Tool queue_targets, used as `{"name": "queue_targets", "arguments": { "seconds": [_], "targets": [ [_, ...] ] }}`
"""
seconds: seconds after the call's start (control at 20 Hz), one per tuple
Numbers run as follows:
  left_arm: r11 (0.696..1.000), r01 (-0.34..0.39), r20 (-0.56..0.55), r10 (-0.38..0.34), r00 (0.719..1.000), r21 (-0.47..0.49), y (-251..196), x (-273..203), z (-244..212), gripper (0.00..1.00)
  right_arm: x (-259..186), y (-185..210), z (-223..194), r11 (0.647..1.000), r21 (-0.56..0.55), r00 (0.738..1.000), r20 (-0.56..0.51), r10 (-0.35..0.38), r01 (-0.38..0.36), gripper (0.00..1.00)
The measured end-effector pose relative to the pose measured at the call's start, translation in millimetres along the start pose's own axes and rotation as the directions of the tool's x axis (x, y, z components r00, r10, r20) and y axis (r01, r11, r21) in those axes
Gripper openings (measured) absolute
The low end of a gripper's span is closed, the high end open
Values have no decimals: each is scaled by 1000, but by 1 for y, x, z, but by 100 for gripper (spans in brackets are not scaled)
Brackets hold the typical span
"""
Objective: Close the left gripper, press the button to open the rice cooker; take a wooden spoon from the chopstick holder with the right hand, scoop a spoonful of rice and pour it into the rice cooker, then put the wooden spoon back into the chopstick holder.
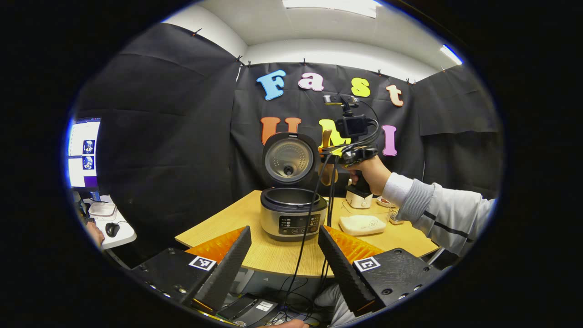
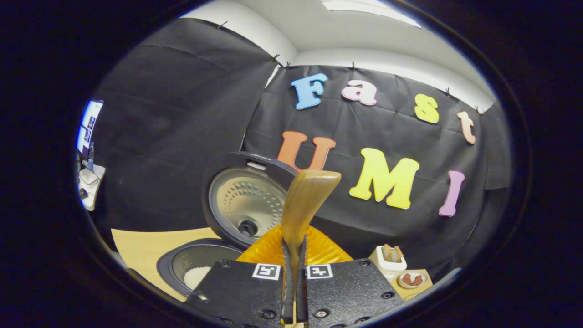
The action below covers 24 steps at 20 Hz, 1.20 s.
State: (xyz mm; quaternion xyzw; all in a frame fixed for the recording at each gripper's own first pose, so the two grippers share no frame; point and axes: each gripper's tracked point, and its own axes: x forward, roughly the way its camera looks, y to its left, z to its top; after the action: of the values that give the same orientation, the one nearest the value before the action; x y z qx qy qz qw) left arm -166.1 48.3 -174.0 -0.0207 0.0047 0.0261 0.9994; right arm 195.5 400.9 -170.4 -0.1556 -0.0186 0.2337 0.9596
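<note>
Starting at the far left of the left gripper view, a lit monitor [image 1: 83, 152] stands over a small white side table [image 1: 119, 237] that carries a mouse [image 1: 112, 229]. Further right, the left gripper [image 1: 283, 266] shows at the bottom of its own view with its two fingers spread wide and nothing between them, held low in front of the near edge of the wooden table [image 1: 237, 218]. On that table, straight ahead, sits the rice cooker [image 1: 293, 214], its lid [image 1: 289, 159] swung upright and the inner pot open to the air. Just right of the lid, a hand [image 1: 371, 173] in a pale sleeve [image 1: 437, 212] holds the right gripper [image 1: 334, 157] up above the cooker's right side, with black cables [image 1: 314, 205] trailing down from it. Behind that hand, on the table, stands the white chopstick holder [image 1: 358, 199], and nearer the front a flat cream-coloured device [image 1: 362, 224] lies right of the cooker.

From the right gripper view, the cooker [image 2: 196, 266] lies low and to the left, a patch of white rice [image 2: 196, 276] showing inside its pot, its lid [image 2: 246, 202] tilted back. In the middle, the right gripper [image 2: 295, 264] has its fingers pressed against the handle of the wooden spoon [image 2: 306, 200], which rises upright (the bowl end is topmost, and whether any rice lies in it cannot be told). At lower right the chopstick holder [image 2: 387, 262] stands with a small dish [image 2: 412, 279] just beside it.
</note>
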Motion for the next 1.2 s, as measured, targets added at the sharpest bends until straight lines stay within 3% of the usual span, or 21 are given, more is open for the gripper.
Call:
{"name": "queue_targets", "arguments": {
  "seconds": [0.45,0.85,1.1,1.2],
  "targets": [
    [999,29,24,-29,999,24,-34,15,9,95,-54,-132,-22,988,98,993,-30,-118,120,8],
    [999,46,52,-47,998,25,-67,40,31,94,-108,-253,-65,946,163,959,-81,-270,280,8],
    [999,42,97,-45,994,29,-73,52,52,94,-125,-305,-102,903,212,927,-116,-355,373,8],
    [999,37,100,-38,994,6,-71,58,55,94,-123,-309,-121,900,221,926,-145,-350,375,8]
  ]
}}
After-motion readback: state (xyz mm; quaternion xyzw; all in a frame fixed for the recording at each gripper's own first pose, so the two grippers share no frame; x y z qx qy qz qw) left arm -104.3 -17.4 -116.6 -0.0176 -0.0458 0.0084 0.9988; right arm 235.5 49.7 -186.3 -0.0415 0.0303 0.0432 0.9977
